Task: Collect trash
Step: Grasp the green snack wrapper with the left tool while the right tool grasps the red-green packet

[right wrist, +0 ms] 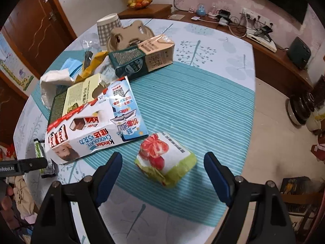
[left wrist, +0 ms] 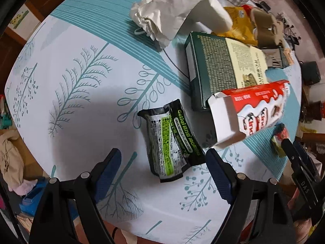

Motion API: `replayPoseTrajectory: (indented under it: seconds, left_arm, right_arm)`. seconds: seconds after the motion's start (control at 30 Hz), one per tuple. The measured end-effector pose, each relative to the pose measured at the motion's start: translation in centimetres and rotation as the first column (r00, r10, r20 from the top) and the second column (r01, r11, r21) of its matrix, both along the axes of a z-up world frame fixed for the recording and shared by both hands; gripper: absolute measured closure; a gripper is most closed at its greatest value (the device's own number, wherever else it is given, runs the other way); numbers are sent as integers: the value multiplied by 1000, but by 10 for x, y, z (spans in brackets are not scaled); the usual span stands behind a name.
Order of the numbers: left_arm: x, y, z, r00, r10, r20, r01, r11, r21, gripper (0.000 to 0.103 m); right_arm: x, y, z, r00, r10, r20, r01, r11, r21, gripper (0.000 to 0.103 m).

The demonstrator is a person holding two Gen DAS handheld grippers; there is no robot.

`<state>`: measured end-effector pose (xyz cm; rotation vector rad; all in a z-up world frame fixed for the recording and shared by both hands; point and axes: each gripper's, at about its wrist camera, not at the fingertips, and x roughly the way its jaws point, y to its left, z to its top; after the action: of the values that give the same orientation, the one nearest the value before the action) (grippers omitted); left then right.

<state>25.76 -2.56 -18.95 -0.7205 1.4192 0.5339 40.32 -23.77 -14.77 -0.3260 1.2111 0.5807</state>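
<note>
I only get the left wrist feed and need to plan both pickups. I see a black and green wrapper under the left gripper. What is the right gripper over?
Observer: The right gripper hangs open over a green packet with red fruit printed on it, not touching it.
Operator: Where does that packet lie?
Observer: On the striped teal part of the tablecloth, just right of the Kinder box, apart from it.
Operator: Anything behind the pile?
Observer: A checked paper cup stands upside down beside a brown cardboard cup carrier.
</note>
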Motion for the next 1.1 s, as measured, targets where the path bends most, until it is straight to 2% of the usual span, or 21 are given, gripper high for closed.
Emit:
replayPoseTrajectory:
  seconds: [0.13, 0.37, 0.43, 0.5, 0.6, 0.67, 0.77, 0.9, 1.1]
  left_arm:
    - [3, 1, -8, 999, 33, -28, -33, 999, -9, 26]
    - [5, 3, -18, 996, 73, -52, -73, 997, -10, 27]
    - [8, 2, -18, 996, 75, -54, -75, 997, -7, 29]
    - [15, 3, -17, 996, 69, -64, -68, 998, 9, 36]
    - [28, -1, -13, 996, 36, -83, -33, 999, 36, 56]
    - [32, -4, -11, 997, 19, -78, -16, 999, 32, 76]
    - [37, -7, -10, 997, 4, -73, -2, 1000, 24, 86]
    - [33, -12, -3, 997, -19, -73, 21, 1000, 21, 92]
    - [17, -5, 6, 998, -21, -57, 23, 999, 30, 93]
  right_arm:
    - [2, 3, -11, 999, 34, -25, -35, 999, -18, 32]
    - [0, -1, -15, 998, 44, -40, -44, 999, -12, 52]
    - [-2, -2, -16, 998, 44, -39, -45, 999, -15, 54]
    - [-4, -1, -17, 998, 48, -39, -49, 999, -19, 57]
    - [-8, -1, -17, 998, 55, -28, -55, 998, -21, 62]
    - [-9, -1, -17, 998, 54, -27, -55, 998, -16, 64]
    - [-10, 0, -16, 998, 56, -30, -56, 998, -9, 70]
    - [-13, 1, -15, 997, 52, -51, -51, 999, 17, 80]
    - [-22, -3, -8, 997, 24, -78, -20, 998, 52, 83]
